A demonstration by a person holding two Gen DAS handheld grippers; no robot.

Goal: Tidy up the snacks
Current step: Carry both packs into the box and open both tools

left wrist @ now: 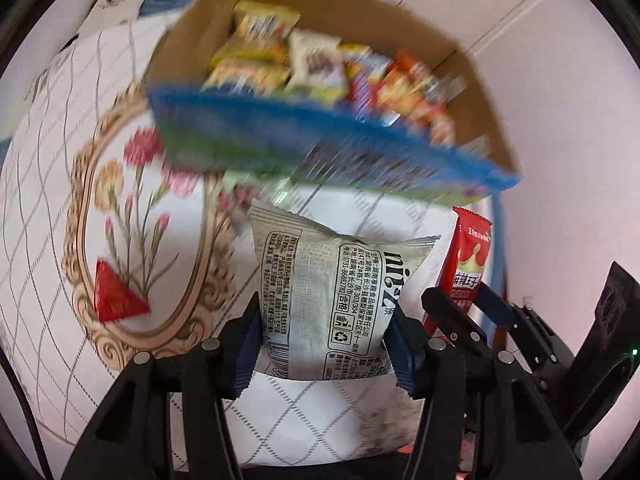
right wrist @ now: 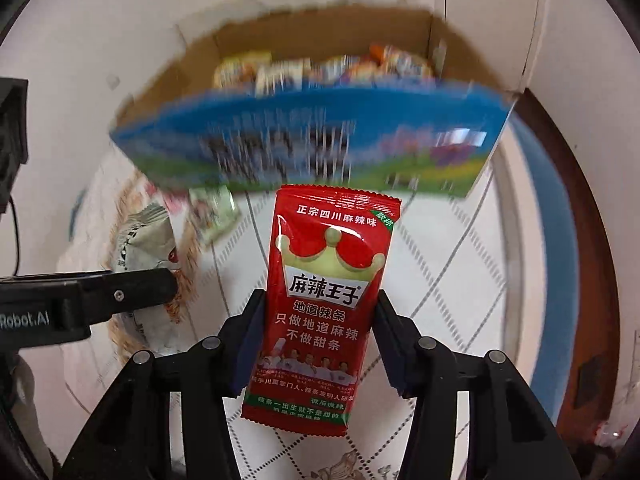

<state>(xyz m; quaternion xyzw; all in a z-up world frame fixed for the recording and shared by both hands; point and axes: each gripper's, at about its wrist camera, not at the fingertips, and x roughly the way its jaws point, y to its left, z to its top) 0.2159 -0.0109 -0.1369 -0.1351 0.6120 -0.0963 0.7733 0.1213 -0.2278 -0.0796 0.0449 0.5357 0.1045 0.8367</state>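
From the left wrist, the left gripper [left wrist: 324,344] pinches a grey-white snack packet [left wrist: 328,300] between its blue pads, above the quilted cloth [left wrist: 48,208]; the open cardboard box [left wrist: 320,132] of snacks lies ahead; a red triangular packet [left wrist: 116,296] lies on the cloth; from the right wrist, the right gripper [right wrist: 312,336] clamps a red spicy-strip packet [right wrist: 324,300] upright, just before the box.
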